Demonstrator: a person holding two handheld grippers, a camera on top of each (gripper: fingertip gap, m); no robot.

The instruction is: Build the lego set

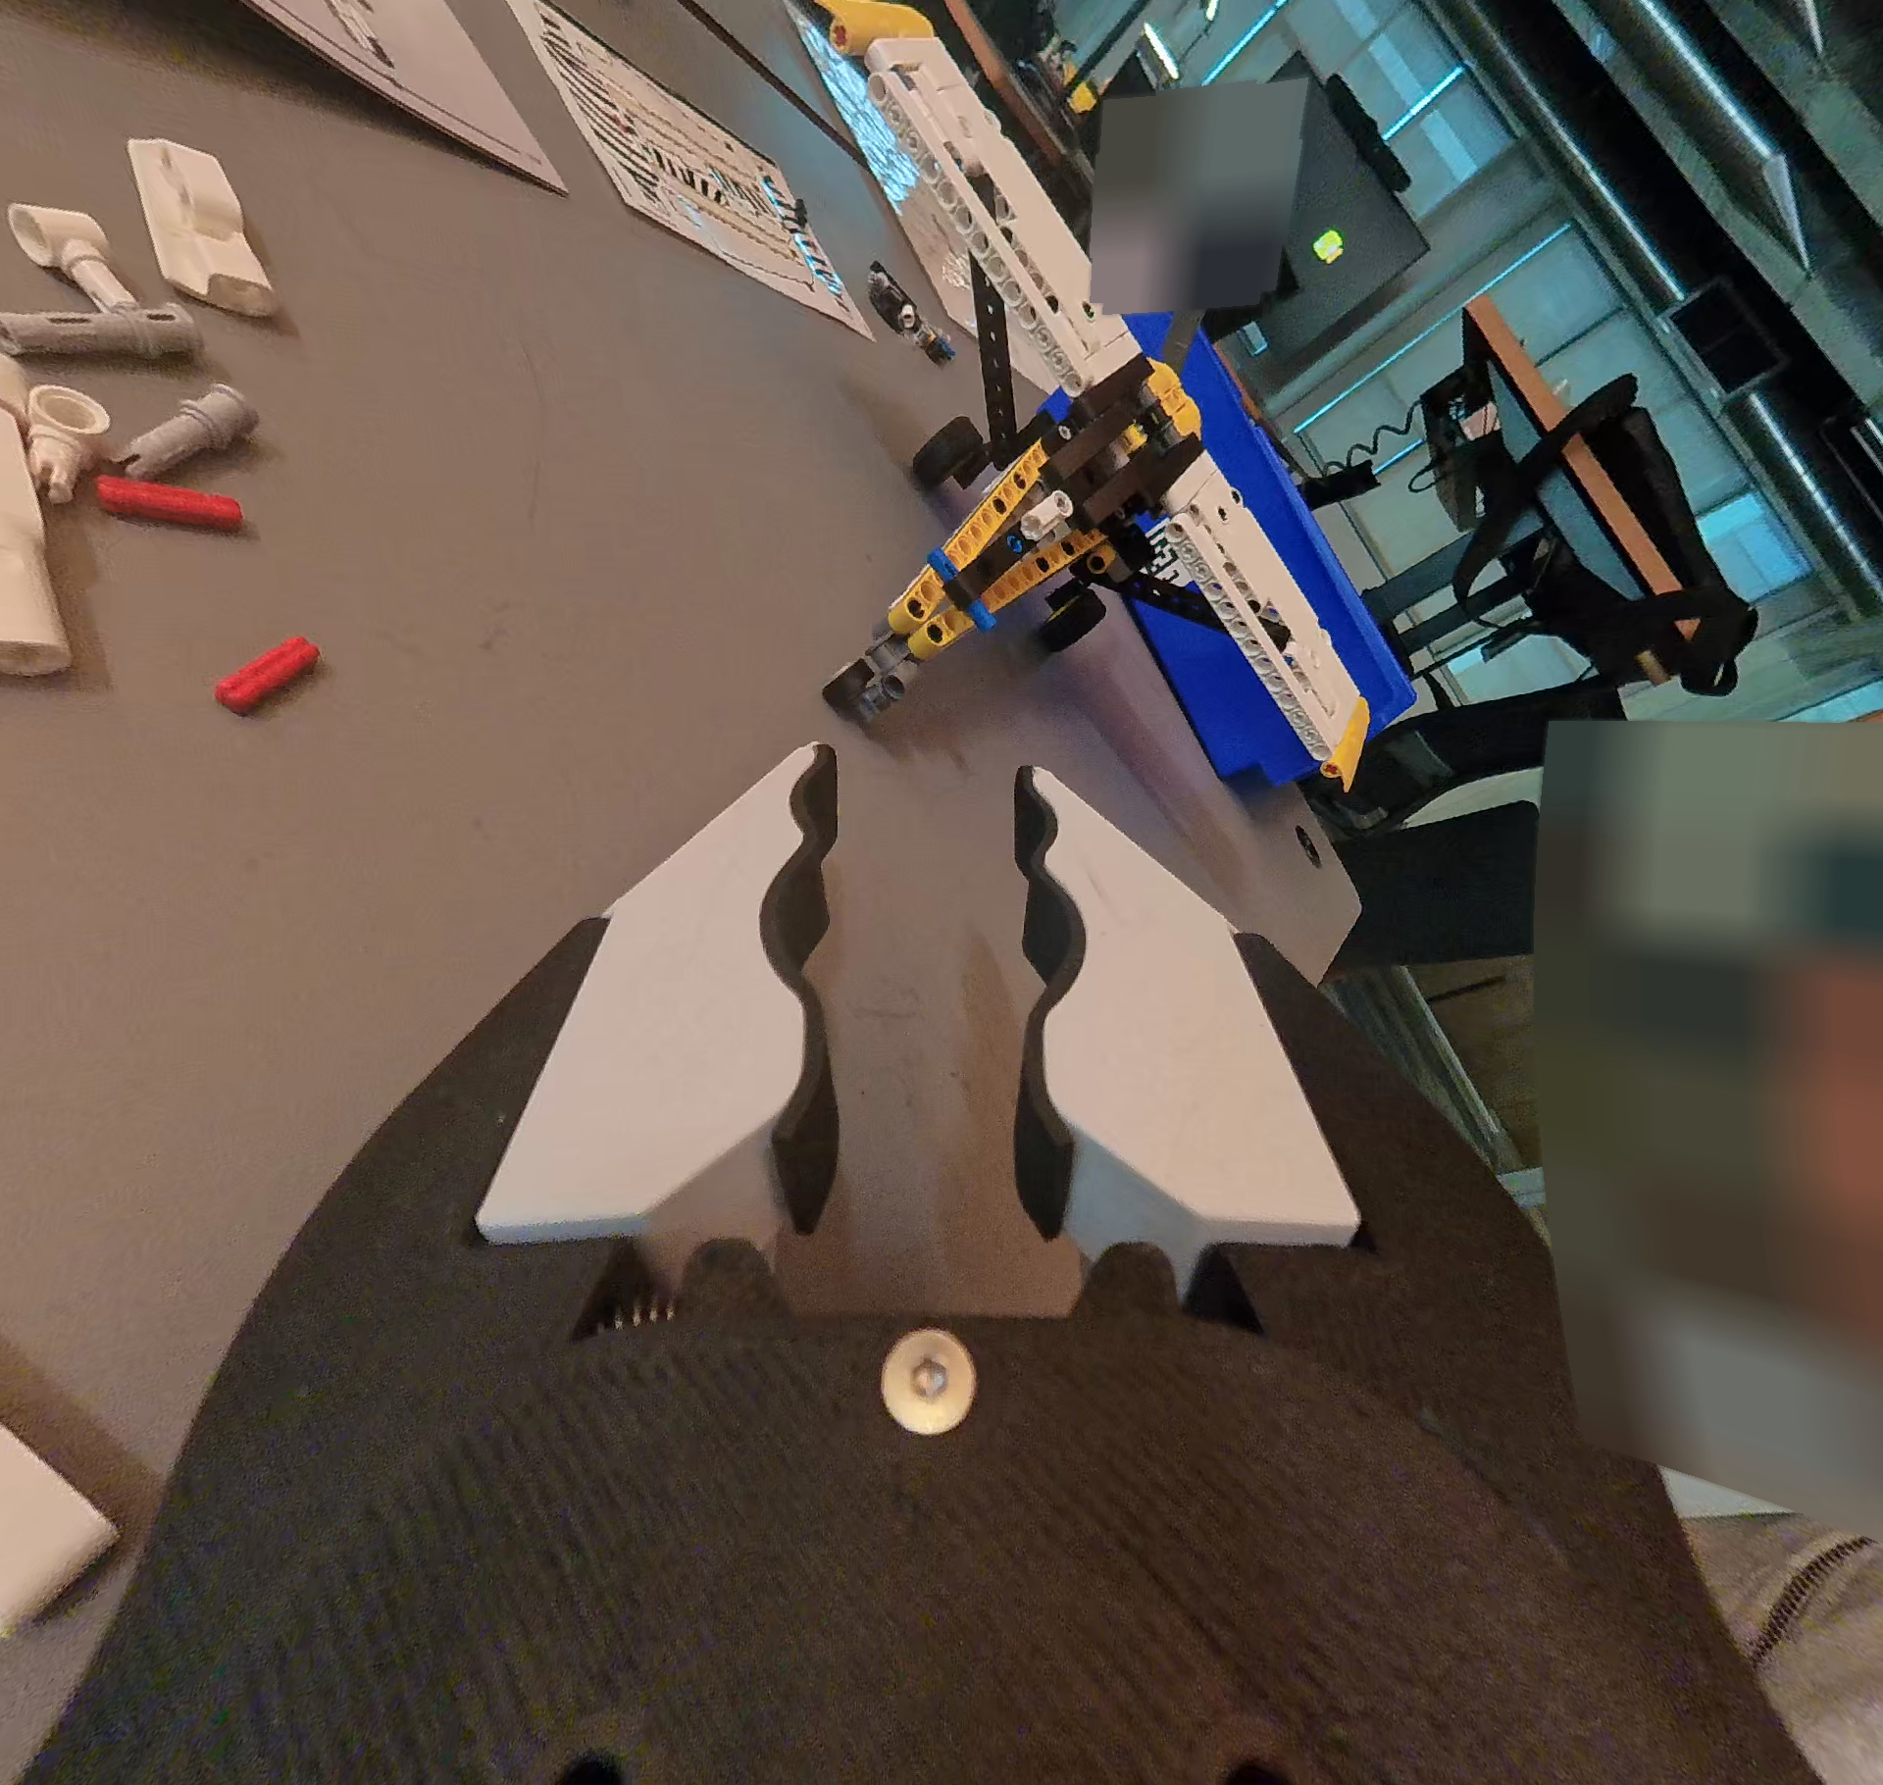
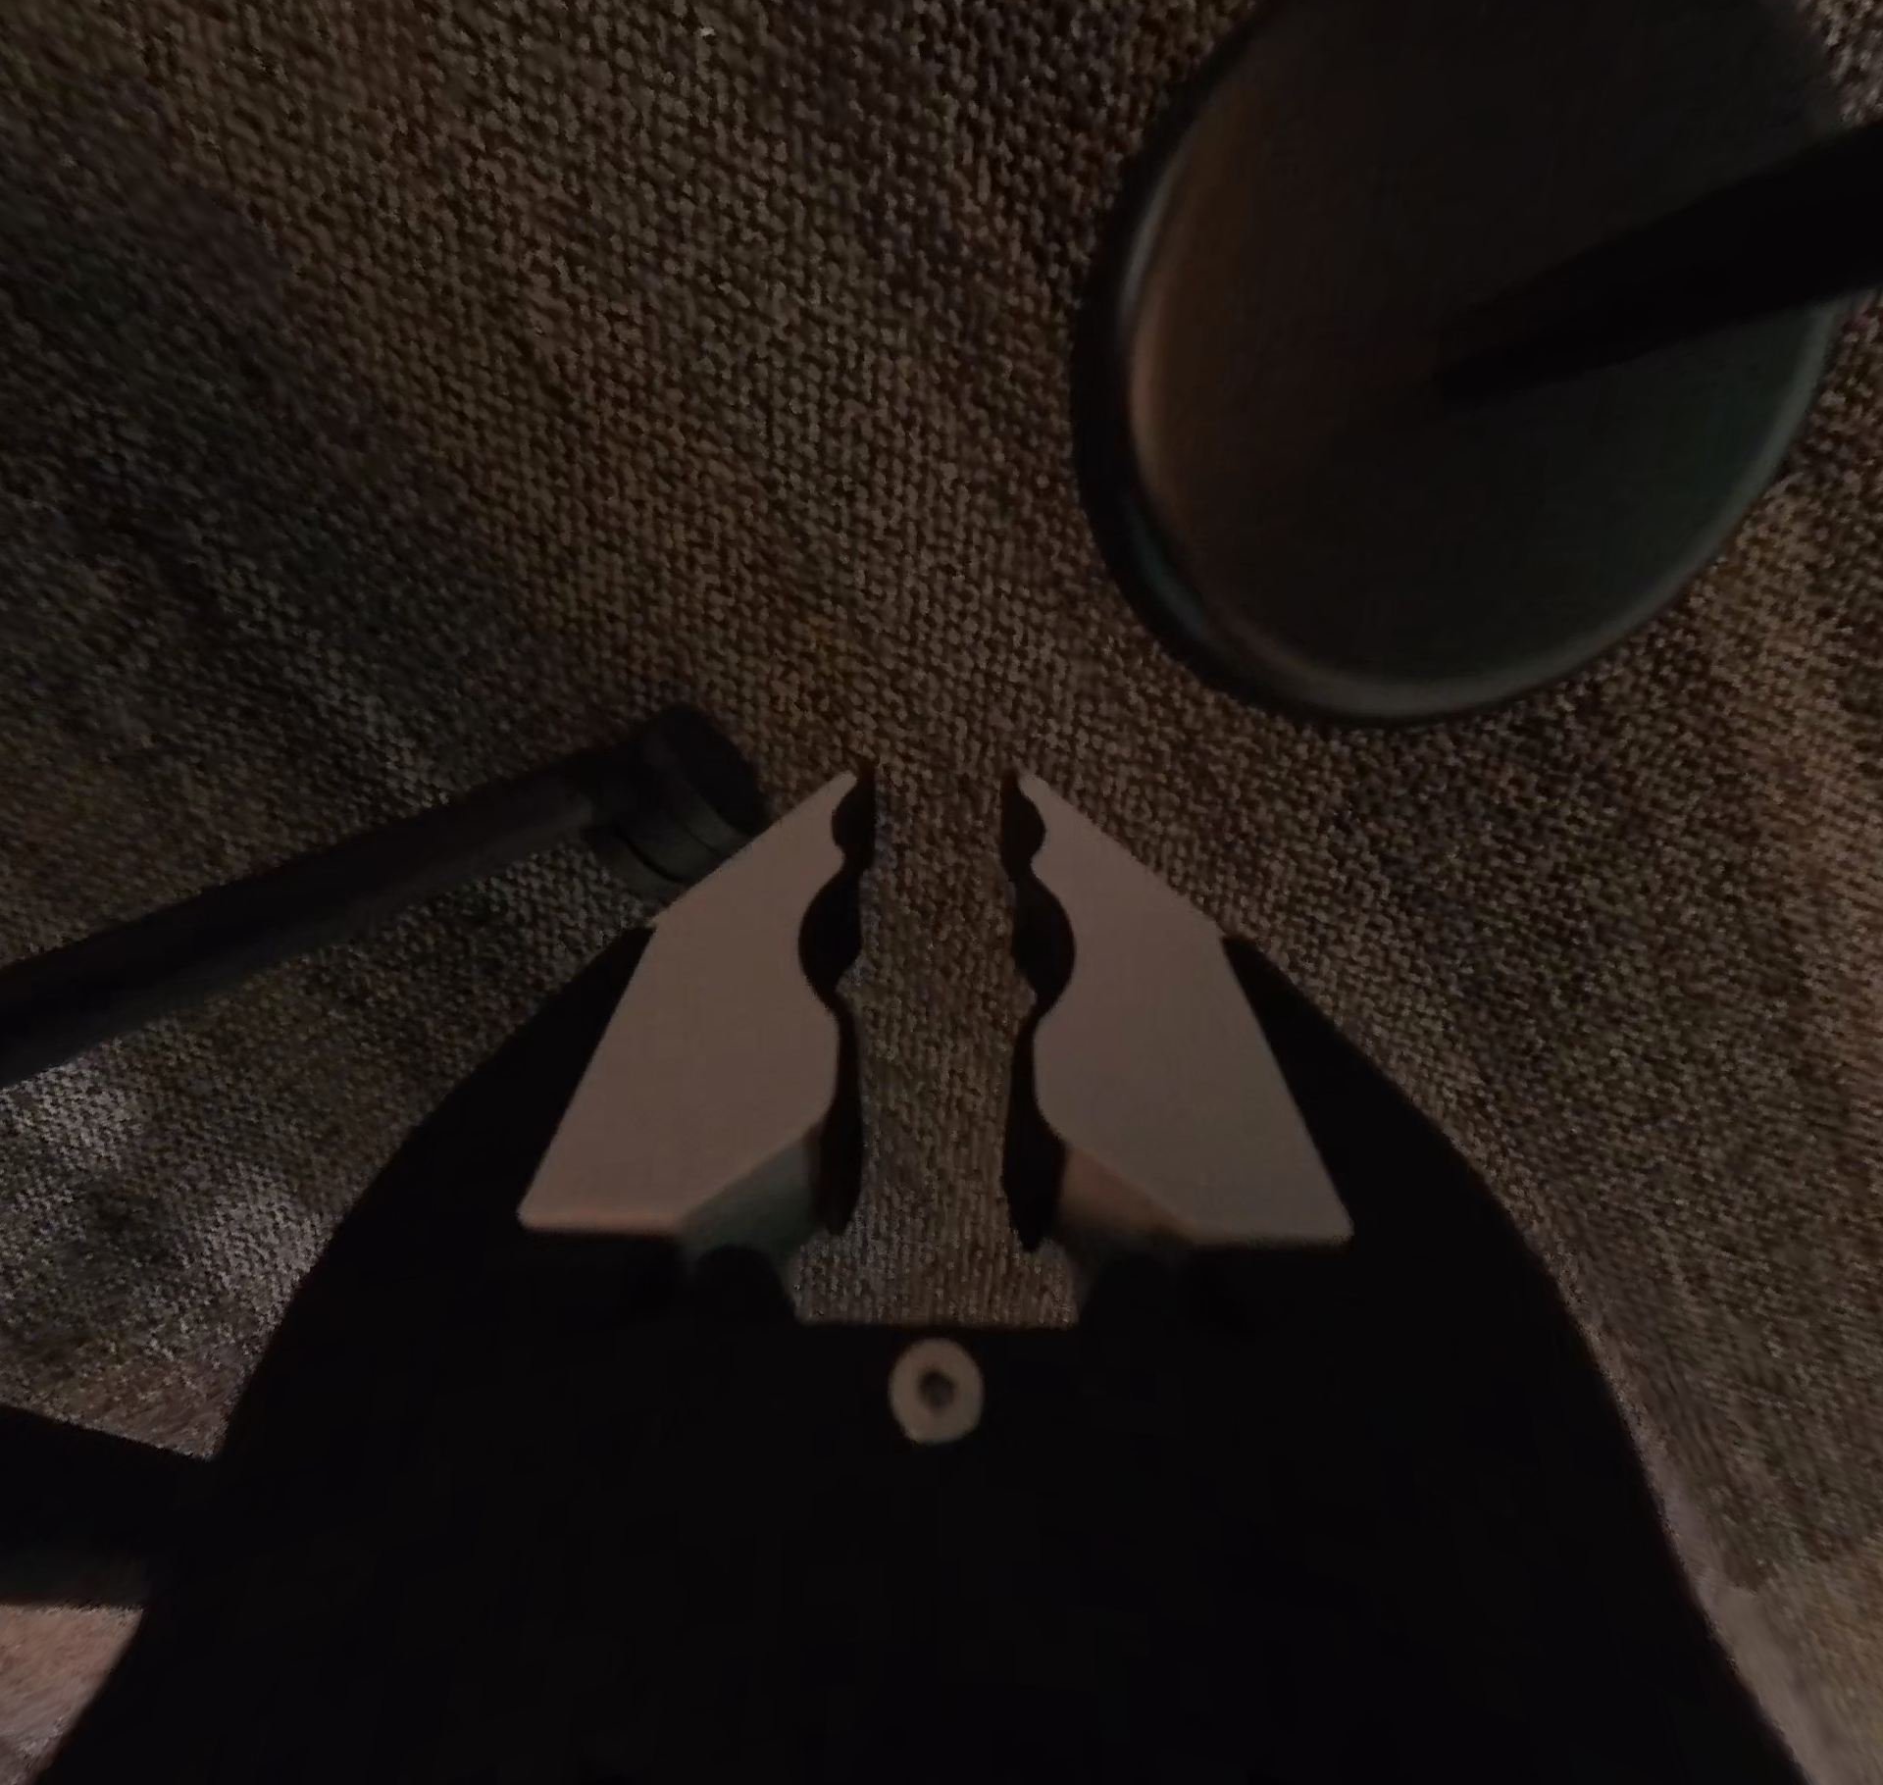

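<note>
In the left wrist view a partly built lego plane [image 1: 1060,503] with a yellow and black frame, long white wings and small black wheels stands on the grey table [image 1: 571,534], just ahead of my left gripper [image 1: 925,768]. The left gripper is open and empty, low over the table. Loose parts lie at the far left: two red beams [image 1: 267,674] [image 1: 168,499], grey connectors [image 1: 189,430] and white pieces [image 1: 200,224]. The right wrist view shows my right gripper [image 2: 935,786] open and empty, pointing down at dim carpet [image 2: 611,411]; no lego shows there.
Printed instruction sheets [image 1: 693,157] lie at the back of the table. A blue bin [image 1: 1274,554] sits behind the plane near the table's right edge. On the carpet are a round dark table base [image 2: 1457,310] and a chair castor [image 2: 683,809] with its leg.
</note>
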